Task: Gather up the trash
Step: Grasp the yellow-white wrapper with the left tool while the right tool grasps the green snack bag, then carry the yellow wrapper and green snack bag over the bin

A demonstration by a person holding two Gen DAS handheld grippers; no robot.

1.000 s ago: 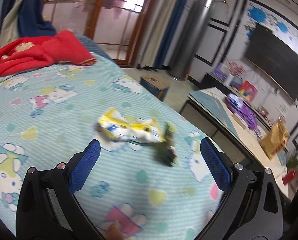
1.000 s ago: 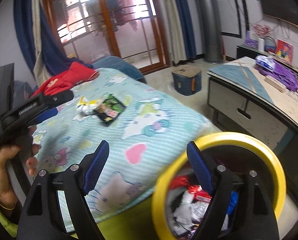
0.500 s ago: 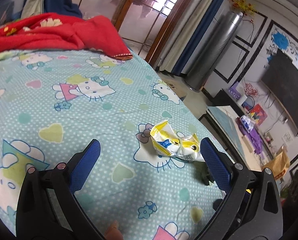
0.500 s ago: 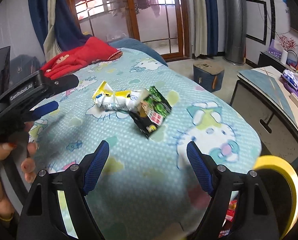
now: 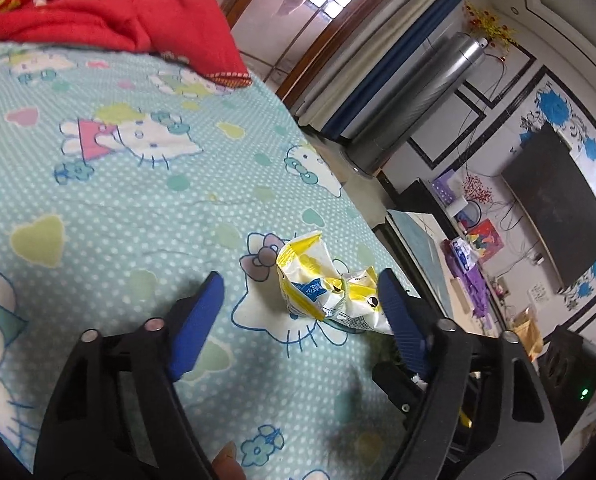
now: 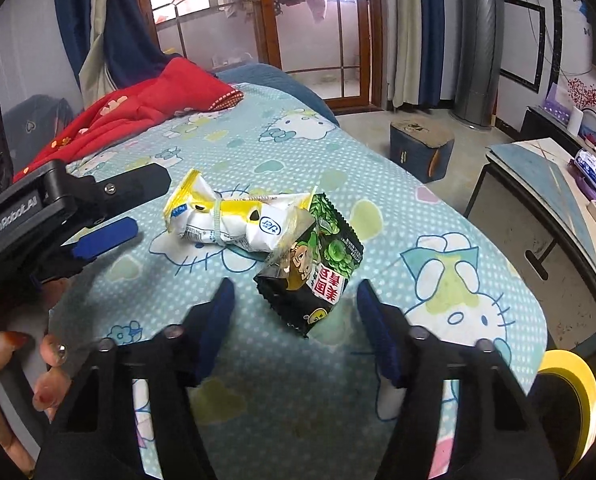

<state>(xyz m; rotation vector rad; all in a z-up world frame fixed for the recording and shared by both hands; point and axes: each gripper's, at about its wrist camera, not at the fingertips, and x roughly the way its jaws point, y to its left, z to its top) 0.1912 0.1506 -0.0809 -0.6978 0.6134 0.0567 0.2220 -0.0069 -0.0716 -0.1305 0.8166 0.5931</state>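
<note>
A crumpled yellow-and-white wrapper lies on the Hello Kitty bedsheet. My left gripper is open, low over the sheet, with the wrapper between its fingertips near the right finger. In the right wrist view the same wrapper lies beside a black-and-green snack packet. My right gripper is open and empty, with the black packet just beyond its fingertips. The left gripper shows at the left there, open, next to the yellow wrapper.
A red blanket lies at the bed's far end. A yellow-rimmed bin stands at the bed's lower right corner. A low table and a small stool stand on the floor to the right.
Both grippers have moved closer to the trash on the bed. The yellow wrapper now sits between my left fingers. The bin has slid to the right edge of the right view.
</note>
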